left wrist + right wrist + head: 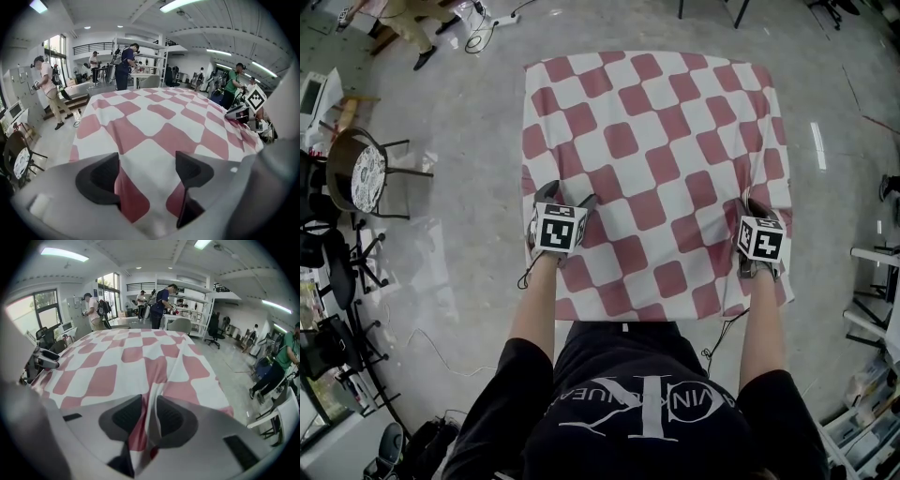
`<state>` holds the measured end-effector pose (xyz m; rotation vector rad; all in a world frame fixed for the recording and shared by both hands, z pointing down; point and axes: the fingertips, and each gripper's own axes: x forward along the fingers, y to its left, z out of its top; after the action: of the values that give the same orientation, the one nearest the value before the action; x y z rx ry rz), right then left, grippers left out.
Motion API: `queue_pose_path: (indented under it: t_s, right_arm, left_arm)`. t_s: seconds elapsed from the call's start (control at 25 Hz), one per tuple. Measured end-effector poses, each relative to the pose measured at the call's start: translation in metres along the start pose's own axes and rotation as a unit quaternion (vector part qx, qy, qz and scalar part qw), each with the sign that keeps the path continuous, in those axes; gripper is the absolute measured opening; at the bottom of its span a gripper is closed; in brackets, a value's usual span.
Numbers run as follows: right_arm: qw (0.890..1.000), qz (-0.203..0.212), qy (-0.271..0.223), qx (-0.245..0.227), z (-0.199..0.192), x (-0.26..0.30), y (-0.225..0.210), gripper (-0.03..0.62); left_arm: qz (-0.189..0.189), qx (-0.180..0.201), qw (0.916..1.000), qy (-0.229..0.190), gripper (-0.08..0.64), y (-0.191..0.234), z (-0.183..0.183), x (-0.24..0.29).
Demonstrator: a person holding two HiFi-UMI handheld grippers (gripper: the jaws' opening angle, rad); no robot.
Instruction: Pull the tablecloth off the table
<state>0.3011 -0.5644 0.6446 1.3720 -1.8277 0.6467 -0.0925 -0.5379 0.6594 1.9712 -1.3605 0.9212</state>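
Right gripper (149, 414) pinches tablecloth (123, 361); left gripper (147, 169) jaws stand wide.

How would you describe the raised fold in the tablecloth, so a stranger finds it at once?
Find the red-and-white checked tablecloth in the middle of the room. At its near right edge, the right hand-held gripper is shut on it. The fold is the narrow ridge rising between those jaws; the cloth elsewhere lies mostly smooth.
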Motion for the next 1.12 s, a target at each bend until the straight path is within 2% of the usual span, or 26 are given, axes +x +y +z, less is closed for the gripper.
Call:
queue_pose_path:
  t_s: [0.28,0.84,1.12]
  right_arm:
    - [1.0,0.0,0.001,-0.01,-0.001,-0.002,0.002,0.103]
    - [0.997,-0.027,-0.001,-0.073,0.0,-0.005,0.009,0.023]
    - [0.997,-0.024,-0.01,-0.078,-0.004,-0.01,0.012,0.017]
  left_arm:
    - [0.007,-0.005,1.0,0.003,0.319,-0.004,0.001,-0.003]
    - [0.02,-0.013,0.9997,0.0,0.199,-0.017,-0.002,-0.001]
    - [0.03,-0.014,0.9994,-0.013,0.133,-0.019,0.001,-0.01]
